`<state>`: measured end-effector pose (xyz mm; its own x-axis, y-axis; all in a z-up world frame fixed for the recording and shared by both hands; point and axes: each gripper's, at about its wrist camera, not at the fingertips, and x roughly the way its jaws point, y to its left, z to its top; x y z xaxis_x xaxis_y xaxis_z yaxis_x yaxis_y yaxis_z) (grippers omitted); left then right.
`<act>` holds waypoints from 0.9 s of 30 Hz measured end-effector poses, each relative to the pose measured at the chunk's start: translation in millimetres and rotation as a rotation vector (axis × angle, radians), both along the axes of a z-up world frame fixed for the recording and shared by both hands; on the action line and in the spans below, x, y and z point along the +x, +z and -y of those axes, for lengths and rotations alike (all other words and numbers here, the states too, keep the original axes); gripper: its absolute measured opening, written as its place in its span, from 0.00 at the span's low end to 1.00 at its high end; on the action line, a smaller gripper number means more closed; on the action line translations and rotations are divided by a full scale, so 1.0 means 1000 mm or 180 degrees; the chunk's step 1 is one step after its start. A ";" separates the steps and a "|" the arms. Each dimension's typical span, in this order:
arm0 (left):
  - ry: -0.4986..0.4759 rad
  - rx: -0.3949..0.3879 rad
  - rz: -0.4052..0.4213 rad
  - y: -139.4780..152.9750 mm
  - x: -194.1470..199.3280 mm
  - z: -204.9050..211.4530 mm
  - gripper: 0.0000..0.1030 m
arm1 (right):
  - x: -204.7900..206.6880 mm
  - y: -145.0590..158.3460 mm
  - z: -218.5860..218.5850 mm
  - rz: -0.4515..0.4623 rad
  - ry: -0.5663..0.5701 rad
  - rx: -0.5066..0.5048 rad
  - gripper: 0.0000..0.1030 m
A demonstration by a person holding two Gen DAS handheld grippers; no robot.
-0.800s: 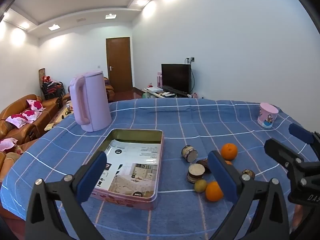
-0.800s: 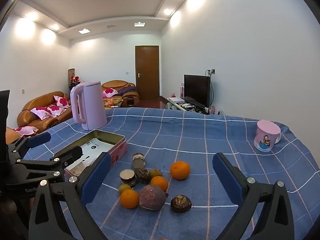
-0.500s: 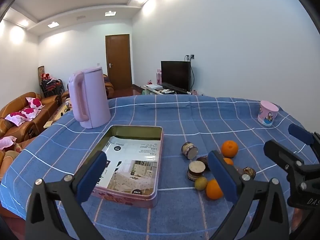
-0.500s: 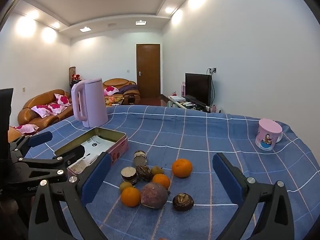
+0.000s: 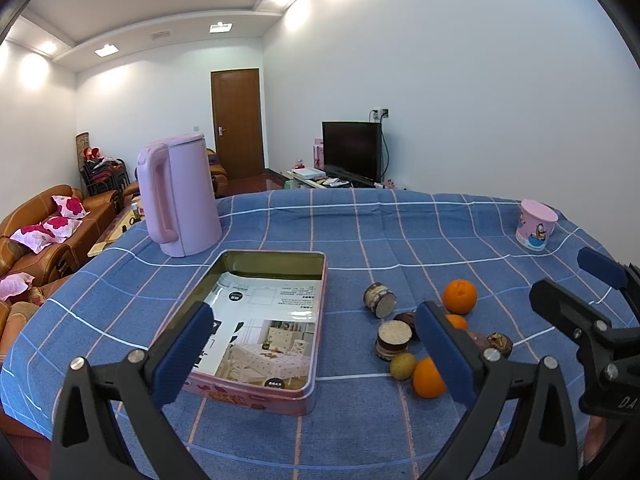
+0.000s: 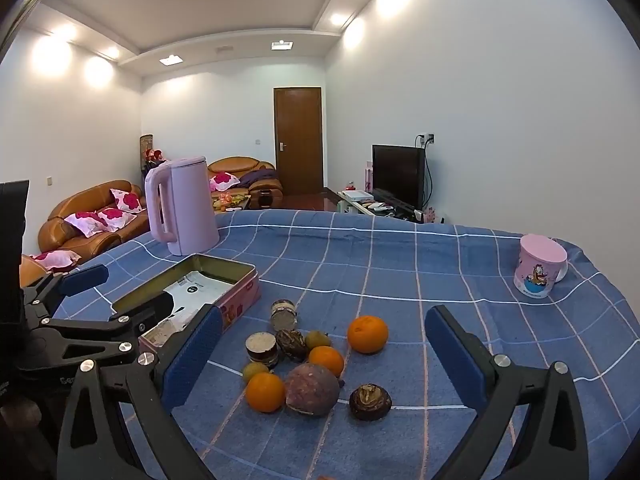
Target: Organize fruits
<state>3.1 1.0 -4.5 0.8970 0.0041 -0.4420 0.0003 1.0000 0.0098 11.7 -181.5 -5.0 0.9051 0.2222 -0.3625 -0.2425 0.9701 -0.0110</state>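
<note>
Behind left claw [image 5: 316, 354], oranges [image 5: 429, 378] half-hidden.

Open bench [image 6: 400, 280] lay between the fruit cluster [image 6: 312, 360] and the mug [image 6: 538, 268] at the right edge; the tin [image 6: 240, 296] crowded the cluster's left.

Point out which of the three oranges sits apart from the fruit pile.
The far orange, nearest the pink mug. It sits alone on the cloth, while the other two oranges are packed into the cluster.
</note>
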 end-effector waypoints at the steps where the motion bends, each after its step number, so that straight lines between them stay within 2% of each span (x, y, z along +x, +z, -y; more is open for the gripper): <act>1: -0.0001 0.0000 -0.0001 0.000 0.000 0.000 1.00 | 0.000 0.000 0.000 0.0002 0.0000 -0.0002 0.99; 27: 0.0007 -0.0006 -0.0020 -0.003 0.001 -0.002 1.00 | -0.001 -0.002 -0.004 -0.0019 0.0010 0.0011 0.99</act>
<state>4.0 3.2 -7.4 0.8942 0.0053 -0.4477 -0.0019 1.0000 0.0080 10.7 -178.0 -6.8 0.9022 0.2263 -0.3671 -0.2457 0.9693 -0.0063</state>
